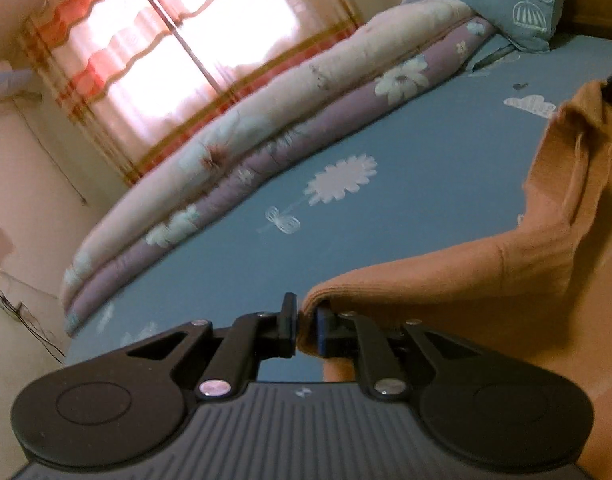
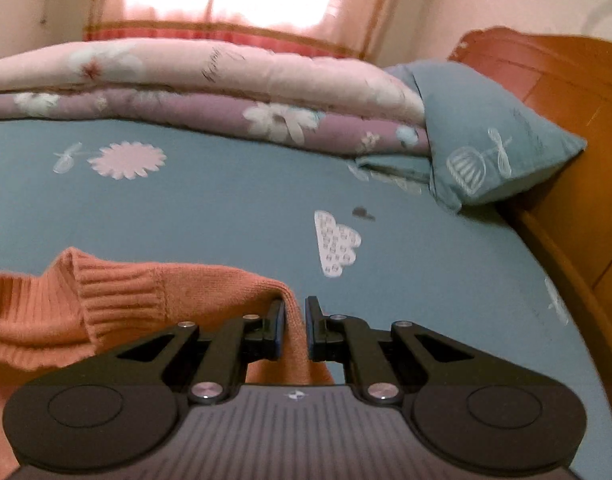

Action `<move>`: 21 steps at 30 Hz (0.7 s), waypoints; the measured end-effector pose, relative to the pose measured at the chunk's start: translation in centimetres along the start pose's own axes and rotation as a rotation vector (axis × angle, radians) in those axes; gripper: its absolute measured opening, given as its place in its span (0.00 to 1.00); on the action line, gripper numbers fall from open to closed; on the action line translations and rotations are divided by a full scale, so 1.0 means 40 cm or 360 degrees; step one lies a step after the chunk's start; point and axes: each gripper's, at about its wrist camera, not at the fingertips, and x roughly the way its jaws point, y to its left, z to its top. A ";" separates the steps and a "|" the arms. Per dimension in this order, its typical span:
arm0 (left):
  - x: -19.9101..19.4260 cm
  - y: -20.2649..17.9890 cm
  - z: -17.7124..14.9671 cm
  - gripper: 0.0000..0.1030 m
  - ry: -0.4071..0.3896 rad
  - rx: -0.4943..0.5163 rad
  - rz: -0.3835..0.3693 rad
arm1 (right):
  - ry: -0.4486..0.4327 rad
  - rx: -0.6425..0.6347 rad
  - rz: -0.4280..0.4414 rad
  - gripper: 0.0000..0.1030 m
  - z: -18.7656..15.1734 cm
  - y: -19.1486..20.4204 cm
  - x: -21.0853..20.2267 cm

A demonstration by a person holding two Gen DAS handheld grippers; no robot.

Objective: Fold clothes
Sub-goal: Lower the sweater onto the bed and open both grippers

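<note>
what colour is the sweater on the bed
Orange, a ribbed knit sweater; clearest in the right wrist view.

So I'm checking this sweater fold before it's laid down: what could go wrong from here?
1. Each gripper pinches only a narrow edge of the orange sweater: the left gripper and the right gripper could lose it if it is tugged.
2. The ribbed collar is bunched and standing up, so it may get creased into the fold.
3. The folded quilt lies along the far side of the blue bedsheet, limiting room to spread.
</note>
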 end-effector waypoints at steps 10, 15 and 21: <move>-0.039 -0.084 -0.102 0.42 -0.0008 0.0324 -0.0004 | 0.0207 -0.0137 0.0084 0.58 -0.081 0.058 0.029; -0.146 -0.030 -0.173 0.48 -0.0055 0.0332 -0.0085 | 0.0246 -0.0067 0.0251 0.68 -0.099 0.013 -0.081; -0.310 0.055 -0.309 0.53 -0.0061 0.0165 -0.0163 | 0.0241 0.0041 0.0384 0.68 -0.188 -0.026 -0.268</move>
